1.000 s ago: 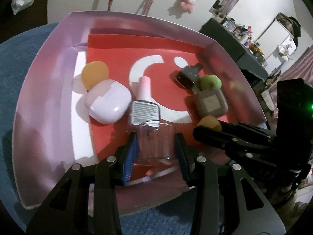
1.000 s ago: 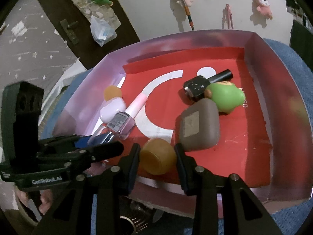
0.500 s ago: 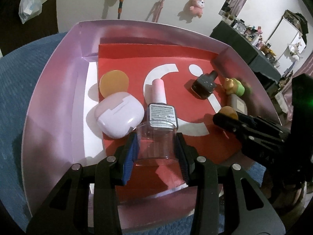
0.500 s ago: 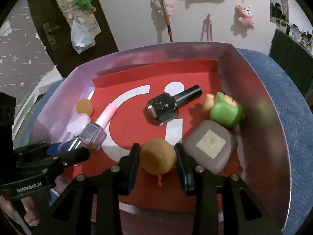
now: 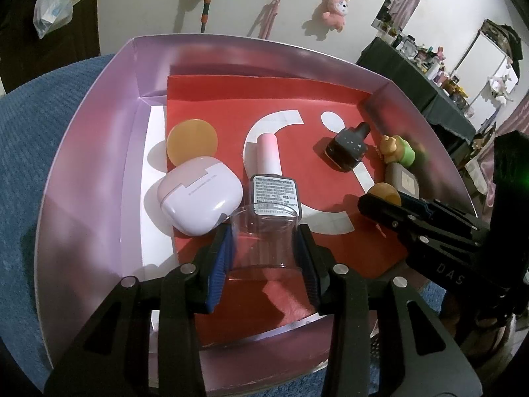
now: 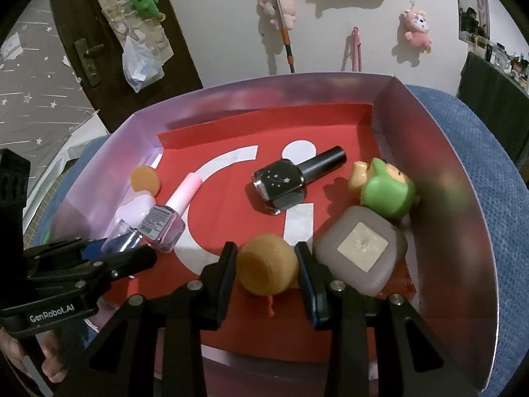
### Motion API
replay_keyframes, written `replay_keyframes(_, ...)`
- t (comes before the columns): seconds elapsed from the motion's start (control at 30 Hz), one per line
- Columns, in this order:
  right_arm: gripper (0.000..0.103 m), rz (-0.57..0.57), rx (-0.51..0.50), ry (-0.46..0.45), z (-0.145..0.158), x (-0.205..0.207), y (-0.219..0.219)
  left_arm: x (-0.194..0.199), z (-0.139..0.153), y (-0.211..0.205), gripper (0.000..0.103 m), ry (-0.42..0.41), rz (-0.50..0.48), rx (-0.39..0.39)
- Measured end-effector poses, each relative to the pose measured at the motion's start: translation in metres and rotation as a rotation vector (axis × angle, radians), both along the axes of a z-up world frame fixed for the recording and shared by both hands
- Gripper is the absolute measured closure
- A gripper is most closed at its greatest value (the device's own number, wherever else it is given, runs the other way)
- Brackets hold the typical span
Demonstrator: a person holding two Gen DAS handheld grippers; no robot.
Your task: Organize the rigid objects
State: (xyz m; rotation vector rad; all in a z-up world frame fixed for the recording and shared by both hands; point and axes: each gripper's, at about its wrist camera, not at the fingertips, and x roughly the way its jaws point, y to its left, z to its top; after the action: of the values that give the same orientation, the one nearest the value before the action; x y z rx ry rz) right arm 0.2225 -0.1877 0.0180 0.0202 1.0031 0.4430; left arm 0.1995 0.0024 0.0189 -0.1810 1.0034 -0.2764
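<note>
Between the left tool [image 5: 264,251] pads, gripped clear cup [image 5: 263,235], right tool [image 6: 266,276] clamping amber jar [image 6: 267,264]

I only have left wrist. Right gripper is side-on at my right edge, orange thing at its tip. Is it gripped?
Observer: Yes. In the right wrist view the right gripper is shut on the orange round piece, pads on both sides.
Operator: What's the grey block behind it?
Observer: A grey case with a pale square label, lying flat beside the orange piece.
Operator: The green toy?
Observer: The green figurine lies tipped over against that case, by the tray's right wall.
</note>
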Motion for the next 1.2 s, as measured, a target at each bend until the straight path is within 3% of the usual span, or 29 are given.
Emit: replay_keyframes(1.2,0.065,0.000,-0.039,-0.028,-0.0001,-0.0011,0.0071,0.0065,-0.0001,-0.0014,0.065,-0.037,0.035,0.018)
